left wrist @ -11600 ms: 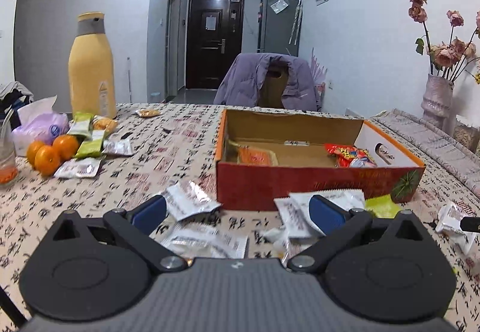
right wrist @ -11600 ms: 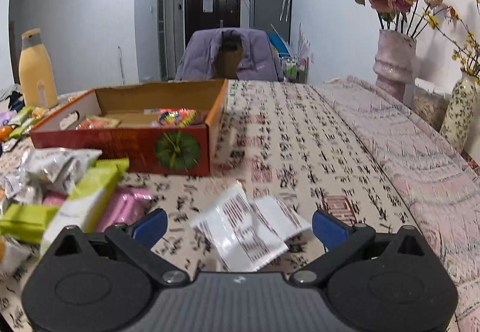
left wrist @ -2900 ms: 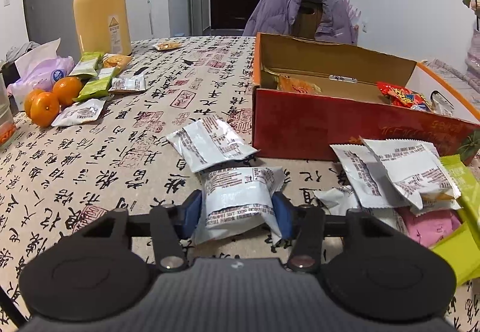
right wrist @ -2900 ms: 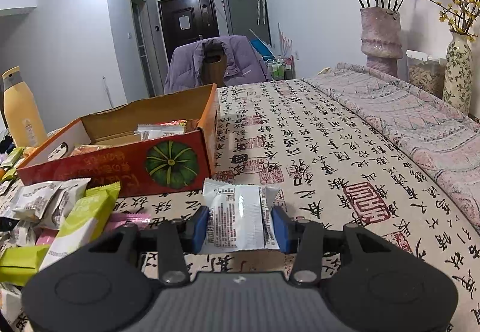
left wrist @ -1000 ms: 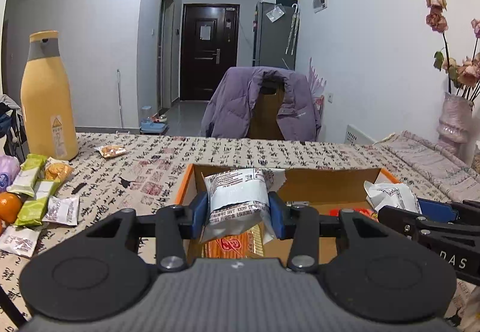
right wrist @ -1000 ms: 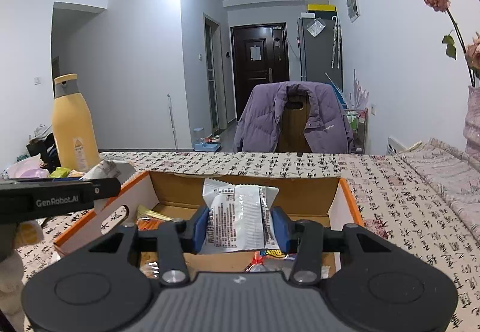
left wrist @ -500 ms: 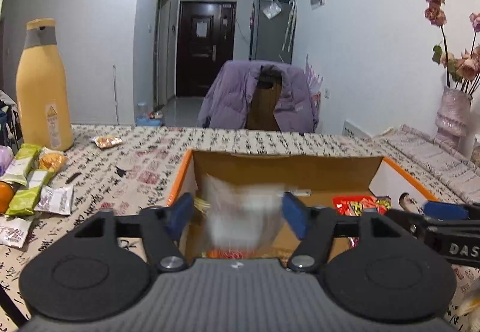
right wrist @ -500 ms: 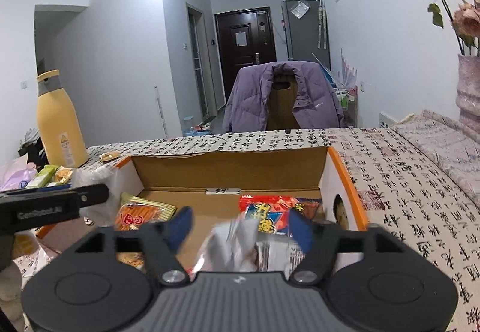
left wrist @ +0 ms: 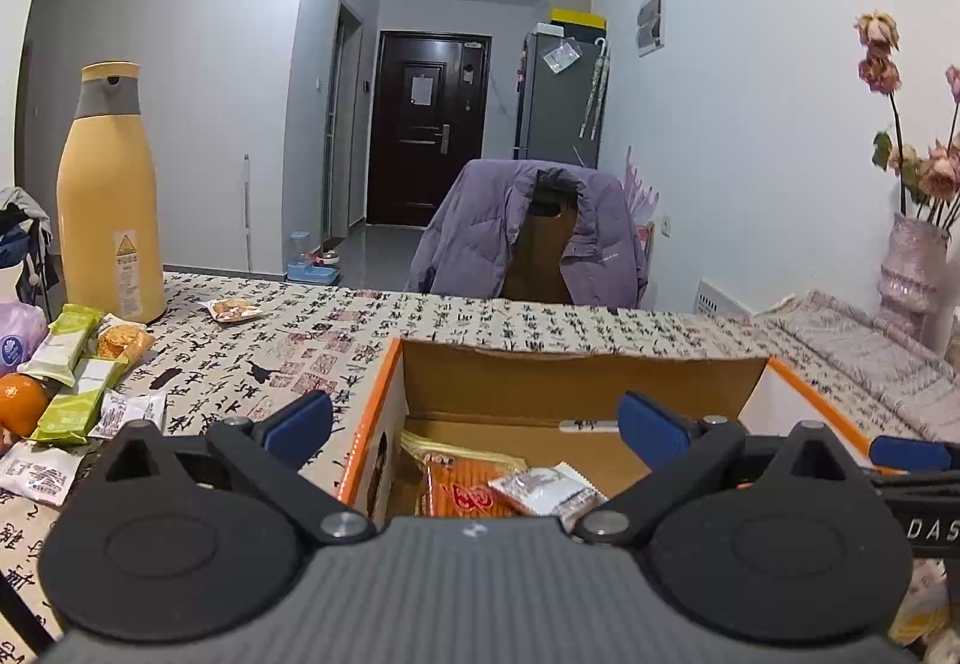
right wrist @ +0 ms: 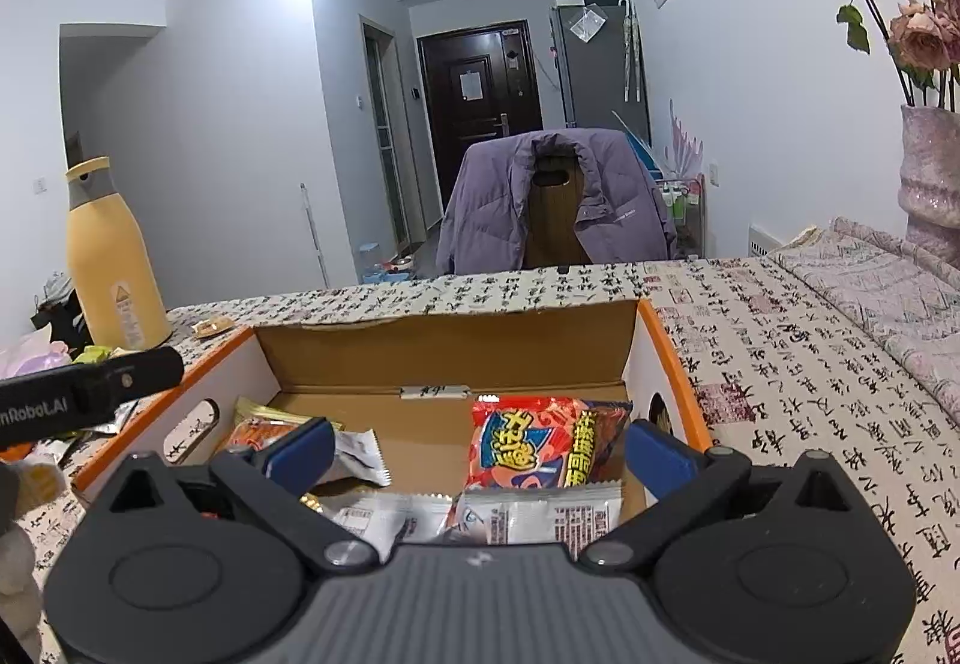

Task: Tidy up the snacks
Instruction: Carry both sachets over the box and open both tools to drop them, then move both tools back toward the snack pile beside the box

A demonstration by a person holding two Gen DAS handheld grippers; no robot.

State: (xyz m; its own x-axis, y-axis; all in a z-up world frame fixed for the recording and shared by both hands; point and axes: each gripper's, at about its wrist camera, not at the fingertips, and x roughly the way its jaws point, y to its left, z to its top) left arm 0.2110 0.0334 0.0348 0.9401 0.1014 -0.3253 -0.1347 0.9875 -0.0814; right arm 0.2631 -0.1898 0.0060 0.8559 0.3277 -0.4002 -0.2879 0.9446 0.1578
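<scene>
An open cardboard box with orange rims sits on the table; it also shows in the right wrist view. My left gripper is open and empty above the box's left part, over an orange packet and a white packet. My right gripper is open and empty above the box's right part. Below it lie a red snack bag and white packets. The other gripper's finger shows at the left.
A yellow bottle stands at the far left, with green bars, white packets and an orange near it. A chair with a purple jacket is behind the table. A vase of flowers stands at the right.
Both grippers have opened and let go of their white packets, which dropped into the box. Both grippers stay above the box.
</scene>
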